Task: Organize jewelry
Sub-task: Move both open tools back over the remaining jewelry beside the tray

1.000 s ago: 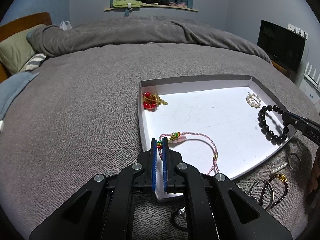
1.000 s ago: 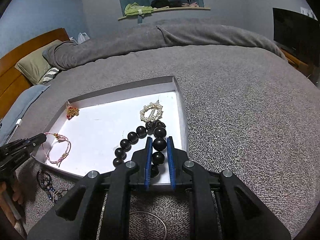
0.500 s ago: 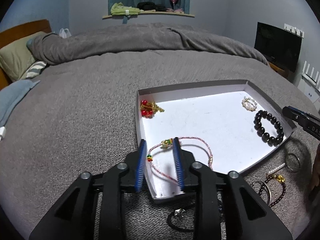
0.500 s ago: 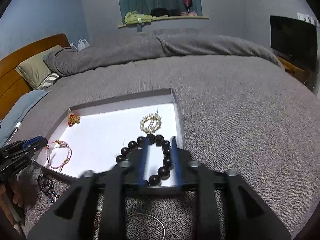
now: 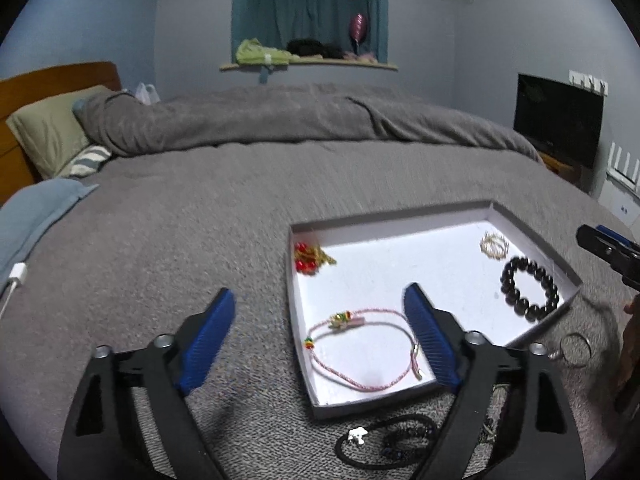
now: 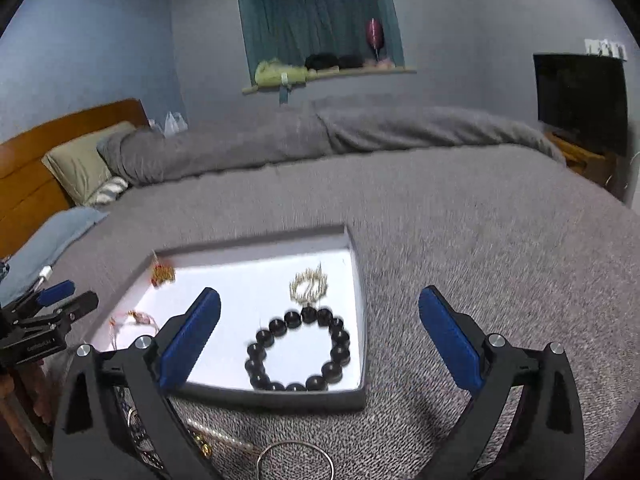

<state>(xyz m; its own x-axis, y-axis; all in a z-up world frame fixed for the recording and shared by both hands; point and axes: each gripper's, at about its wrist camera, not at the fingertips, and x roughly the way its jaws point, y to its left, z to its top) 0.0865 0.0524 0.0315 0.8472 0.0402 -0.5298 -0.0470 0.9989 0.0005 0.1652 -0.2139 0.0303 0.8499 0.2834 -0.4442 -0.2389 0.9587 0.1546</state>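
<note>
The only lettering showing anywhere is a small line of white print on the black side of the left gripper, seen from the right wrist camera near the left edge. It is sitting too small and smeared to be read. Nothing else in either view, neither the white tray nor the dark television, is carrying any legible writing.

Left gripper jaws just opening wide, releasing pink cord bracelet lying in shallow white tray.
</note>
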